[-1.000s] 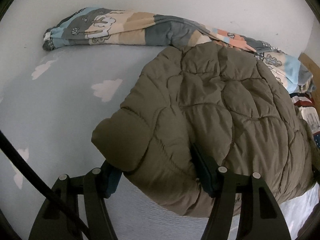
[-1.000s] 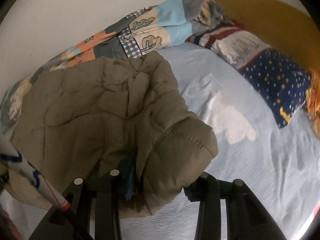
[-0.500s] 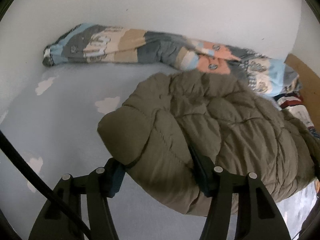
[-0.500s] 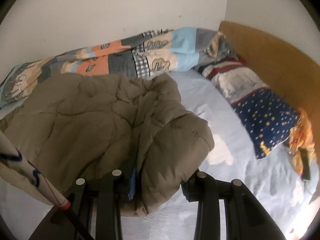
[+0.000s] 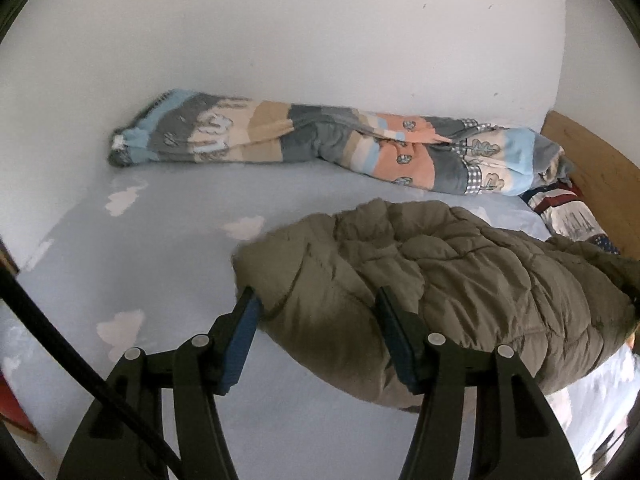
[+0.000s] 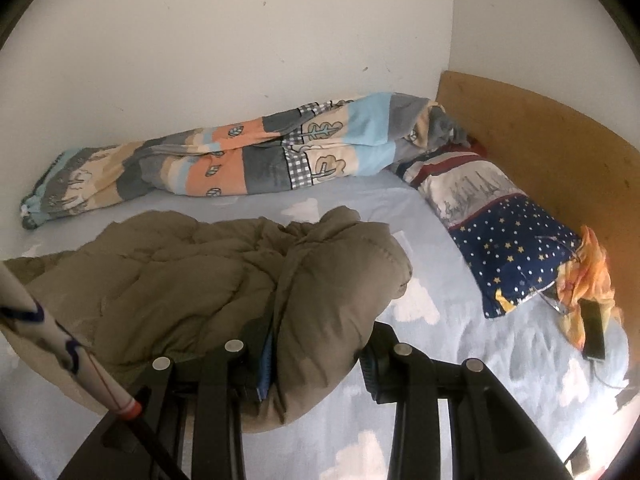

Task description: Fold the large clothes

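An olive quilted puffer jacket point(image 5: 440, 280) hangs bunched between my two grippers, above a light blue bed sheet point(image 5: 160, 264). My left gripper point(image 5: 316, 304) is shut on a thick padded fold at the jacket's left end, the fabric bulging between the blue pads. In the right wrist view the jacket point(image 6: 192, 276) sags to the left. My right gripper point(image 6: 320, 340) is shut on its thick right end, which fills the gap between the fingers.
A rolled patchwork quilt point(image 5: 320, 148) lies along the white wall. A starred blue pillow point(image 6: 508, 256) rests by the wooden headboard point(image 6: 540, 152). An orange cloth with a dark phone point(image 6: 592, 328) lies at the right.
Both grippers have lifted and pulled back with the jacket. It has risen off the bed and bunched up, and more sheet, the quilt and the wall show behind it.
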`<state>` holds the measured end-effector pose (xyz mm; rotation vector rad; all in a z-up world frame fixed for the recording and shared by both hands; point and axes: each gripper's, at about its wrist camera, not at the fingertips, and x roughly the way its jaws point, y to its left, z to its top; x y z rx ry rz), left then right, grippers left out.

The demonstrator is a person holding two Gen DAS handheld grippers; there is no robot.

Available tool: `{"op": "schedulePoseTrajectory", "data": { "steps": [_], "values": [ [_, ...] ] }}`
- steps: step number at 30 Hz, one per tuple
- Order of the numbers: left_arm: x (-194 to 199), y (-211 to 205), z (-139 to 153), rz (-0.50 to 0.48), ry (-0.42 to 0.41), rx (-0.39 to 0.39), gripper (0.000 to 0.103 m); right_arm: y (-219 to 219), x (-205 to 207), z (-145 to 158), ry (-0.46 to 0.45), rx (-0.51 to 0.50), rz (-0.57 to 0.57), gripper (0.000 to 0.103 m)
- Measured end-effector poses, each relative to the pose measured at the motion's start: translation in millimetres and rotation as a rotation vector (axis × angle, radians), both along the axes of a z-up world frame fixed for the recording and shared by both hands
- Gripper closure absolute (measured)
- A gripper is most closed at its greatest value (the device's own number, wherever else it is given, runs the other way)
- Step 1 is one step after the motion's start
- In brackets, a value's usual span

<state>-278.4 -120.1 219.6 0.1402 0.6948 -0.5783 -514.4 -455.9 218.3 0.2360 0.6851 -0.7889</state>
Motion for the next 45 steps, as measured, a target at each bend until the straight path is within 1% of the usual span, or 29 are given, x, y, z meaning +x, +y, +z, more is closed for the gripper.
{"op": "schedulePoseTrajectory", "data": {
  "steps": [1,3,4,6,7,8,10,11,13,14,15,17,19,22,24,25,26,27,28,29,30,31,33,35,37,39,41,43,45],
  "values": [
    [-13,7,2,0.004,-0.047,0.013,0.044,2,-8,1,-0.010,0.020,-0.004,0.066],
    [-32,13,0,0.006,-0.100,0.053,0.044,4,-22,-4,-0.025,0.068,-0.011,0.066],
    [-39,16,-6,0.002,-0.097,0.079,0.042,4,-30,-12,-0.032,0.118,-0.013,0.066],
    [-43,19,-18,-0.011,-0.053,0.101,0.042,3,-41,-28,-0.028,0.204,-0.024,0.066],
    [-42,20,-26,-0.013,-0.014,0.114,0.042,1,-46,-41,-0.012,0.268,-0.045,0.066],
    [-41,21,-34,-0.013,0.030,0.120,0.042,-3,-50,-50,0.000,0.297,-0.065,0.066],
    [-36,25,-46,-0.027,0.120,0.106,0.042,-13,-60,-71,0.010,0.385,-0.114,0.065],
    [-33,27,-50,-0.024,0.158,0.095,0.042,-22,-68,-82,-0.004,0.461,-0.145,0.064],
    [-27,32,-55,-0.014,0.212,0.068,0.042,-35,-86,-97,-0.043,0.600,-0.206,0.057],
    [-25,34,-56,-0.011,0.224,0.059,0.042,-40,-98,-104,-0.065,0.667,-0.252,0.047],
    [-24,37,-57,-0.005,0.235,0.049,0.041,-44,-109,-107,-0.083,0.706,-0.296,0.033],
    [-22,38,-57,0.003,0.244,0.029,0.041,-49,-134,-108,-0.144,0.747,-0.385,0.024],
    [-21,33,-57,0.000,0.244,0.018,0.040,-50,-149,-97,-0.195,0.706,-0.418,0.024],
    [-25,12,-55,-0.035,0.230,0.019,0.040,-43,-148,-68,-0.246,0.559,-0.369,0.025],
    [-33,-9,-54,-0.079,0.201,0.029,0.040,-29,-128,-47,-0.255,0.433,-0.267,0.026],
    [-37,-19,-54,-0.097,0.186,0.037,0.040,-18,-109,-40,-0.227,0.364,-0.187,0.026],
    [-42,-34,-55,-0.123,0.166,0.054,0.039,-9,-93,-39,-0.206,0.329,-0.135,0.027],
    [-45,-46,-57,-0.143,0.147,0.071,0.039,-1,-79,-42,-0.196,0.316,-0.079,0.031],
    [-48,-59,-59,-0.162,0.125,0.087,0.039,8,-59,-47,-0.197,0.333,-0.002,0.036],
    [-50,-67,-60,-0.171,0.110,0.096,0.039,14,-45,-53,-0.193,0.345,0.040,0.048],
    [-52,-77,-63,-0.179,0.094,0.109,0.039,18,-31,-59,-0.170,0.338,0.067,0.055],
    [-51,-87,-66,-0.187,0.093,0.118,0.039,23,-14,-67,-0.125,0.308,0.083,0.055],
    [-49,-99,-72,-0.210,0.103,0.124,0.039,26,5,-78,-0.087,0.293,0.096,0.056],
    [-45,-110,-81,-0.214,0.112,0.154,0.036,25,20,-90,-0.065,0.304,0.105,0.056],
    [-38,-118,-96,-0.219,0.149,0.201,0.030,26,33,-108,0.034,0.311,0.091,0.056],
    [-36,-124,-106,-0.232,0.171,0.228,0.028,23,42,-123,0.086,0.329,0.085,0.056],
    [-34,-129,-108,-0.237,0.161,0.249,0.027,22,46,-136,0.128,0.342,0.074,0.055],
    [-34,-131,-105,-0.244,0.150,0.241,0.027,21,48,-138,0.140,0.344,0.070,0.054],
    [-29,-129,-94,-0.245,0.139,0.183,0.027,19,46,-135,0.133,0.364,0.061,0.054]
  ]
}}
